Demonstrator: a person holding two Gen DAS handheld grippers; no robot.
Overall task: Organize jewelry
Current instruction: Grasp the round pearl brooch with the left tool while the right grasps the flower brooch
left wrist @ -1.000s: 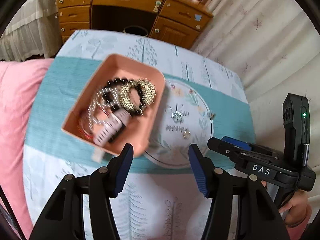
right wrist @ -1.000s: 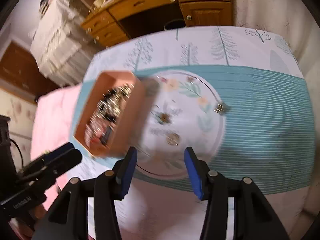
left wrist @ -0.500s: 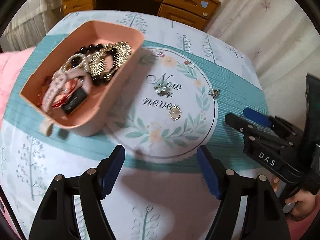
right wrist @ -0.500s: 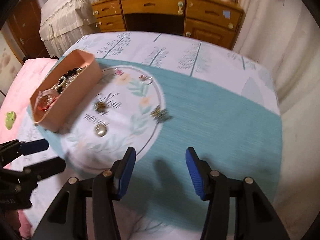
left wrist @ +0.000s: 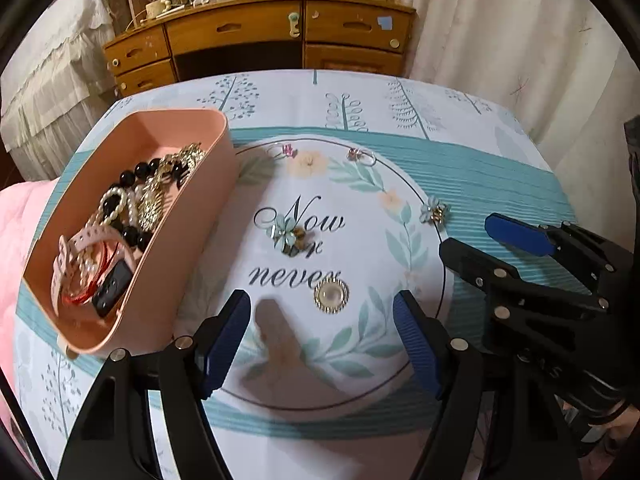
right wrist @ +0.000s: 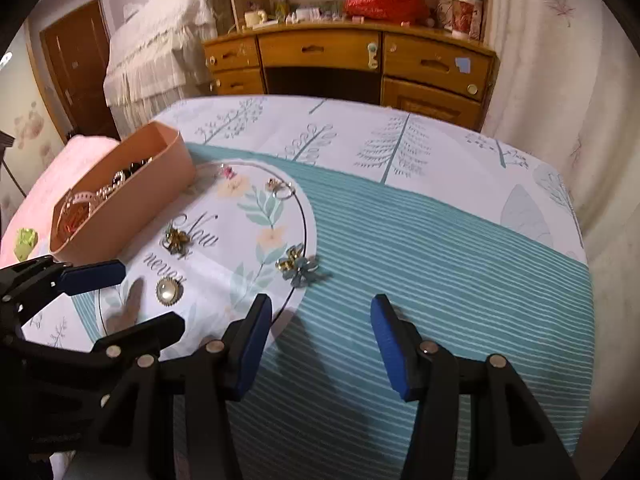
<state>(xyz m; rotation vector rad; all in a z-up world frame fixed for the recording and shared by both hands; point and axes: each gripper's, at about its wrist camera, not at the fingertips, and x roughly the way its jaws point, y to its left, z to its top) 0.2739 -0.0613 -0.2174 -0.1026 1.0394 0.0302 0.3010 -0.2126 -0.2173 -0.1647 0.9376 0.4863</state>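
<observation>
A bench under a tree-print cloth is standing before a wooden dresser and curtains. The pink tray is lying at the left, long axis running near-left to far-right, holding bracelets. Loose brooches are resting on a printed circle reading "Now or never". The left tool is closing, empty; the right tool is standing apart, empty.

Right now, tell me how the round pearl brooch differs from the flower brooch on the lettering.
The pearl brooch is one round disc, a pale dome in a gold rim; the flower brooch is irregular, with pale blue petals and a dark gold cluster. The pearl brooch lies below "never", the flower brooch on "Now". Both lie loose on the cloth, outside the pink tray.
</observation>
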